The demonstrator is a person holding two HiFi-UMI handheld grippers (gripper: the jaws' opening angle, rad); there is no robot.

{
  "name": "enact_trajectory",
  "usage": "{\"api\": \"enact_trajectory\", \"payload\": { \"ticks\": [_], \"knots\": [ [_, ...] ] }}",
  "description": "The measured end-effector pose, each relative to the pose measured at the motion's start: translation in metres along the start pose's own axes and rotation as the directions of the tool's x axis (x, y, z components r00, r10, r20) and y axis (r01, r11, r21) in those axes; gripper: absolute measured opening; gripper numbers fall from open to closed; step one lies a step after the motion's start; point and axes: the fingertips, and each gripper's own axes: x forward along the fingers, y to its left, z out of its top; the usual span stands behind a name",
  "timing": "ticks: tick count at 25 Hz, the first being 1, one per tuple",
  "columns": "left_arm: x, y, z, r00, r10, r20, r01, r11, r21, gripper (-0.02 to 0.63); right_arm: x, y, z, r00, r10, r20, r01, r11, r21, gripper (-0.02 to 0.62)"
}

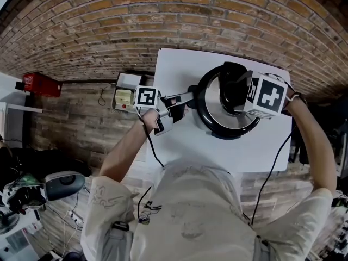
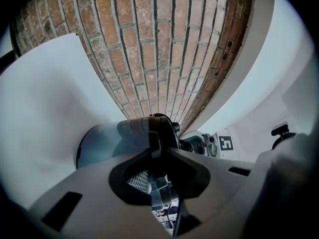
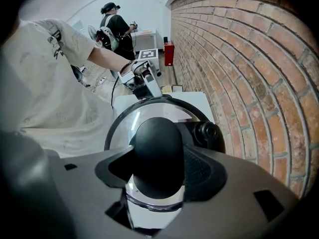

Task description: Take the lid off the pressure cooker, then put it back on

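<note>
A steel pressure cooker (image 1: 217, 125) stands on a white table (image 1: 179, 69), and its glass lid (image 1: 209, 99) sits on it. My right gripper (image 1: 239, 94) points down over the lid. It is shut on the lid's black knob (image 3: 158, 156), which fills the space between the jaws. My left gripper (image 1: 176, 105) lies level at the cooker's left side, shut on the long black side handle (image 2: 155, 133). The cooker's body (image 2: 99, 143) shows just beyond that handle. In the right gripper view the left gripper (image 3: 144, 81) appears past the lid's rim.
A brick wall runs close behind the table. The cooker sits near the table's far right part, with a black fitting (image 3: 207, 133) on the wall side of the lid. A white and yellow box (image 1: 124, 97) and a red case (image 1: 41, 83) lie off the table's left. Another person (image 3: 112, 26) stands far back.
</note>
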Motion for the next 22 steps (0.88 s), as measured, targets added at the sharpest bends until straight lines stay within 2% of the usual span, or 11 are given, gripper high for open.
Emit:
{"api": "enact_trajectory", "payload": {
  "ticks": [3,8,12,15,18,20,22],
  "knots": [
    [-0.002,0.001,0.001,1.0,0.004,0.007,-0.004,1.0,-0.003,0.078,0.001,-0.001,0.0,0.999,0.012,-0.035,-0.012,1.0,0.015,0.293],
    [-0.002,0.001,0.001,1.0,-0.008,0.024,0.008,1.0,-0.014,0.077,0.002,-0.002,-0.001,0.999,0.026,-0.032,-0.024,0.997,0.072,0.293],
    [-0.003,0.006,0.001,0.999,0.007,0.034,-0.006,1.0,-0.03,0.075,0.002,-0.004,-0.002,0.999,0.02,-0.036,-0.014,0.986,0.168,0.293],
    [-0.002,0.0,0.002,0.999,-0.024,0.049,0.025,0.999,-0.032,0.075,0.002,-0.006,-0.002,0.999,0.01,-0.045,0.002,0.967,0.254,0.293],
    [-0.002,0.001,0.002,0.998,-0.02,0.061,0.022,0.999,-0.038,0.074,0.001,-0.012,-0.004,0.998,-0.009,-0.062,0.033,0.919,0.392,0.295],
    [-0.003,0.002,0.003,0.998,-0.016,0.065,0.018,0.999,-0.036,0.072,0.002,-0.014,-0.005,0.998,-0.011,-0.069,0.045,0.859,0.51,0.295],
    [-0.002,0.003,0.001,0.998,-0.014,0.065,0.017,0.999,-0.038,0.072,0.002,-0.013,-0.008,0.996,-0.006,-0.085,0.055,0.808,0.587,0.299]
  ]
}}
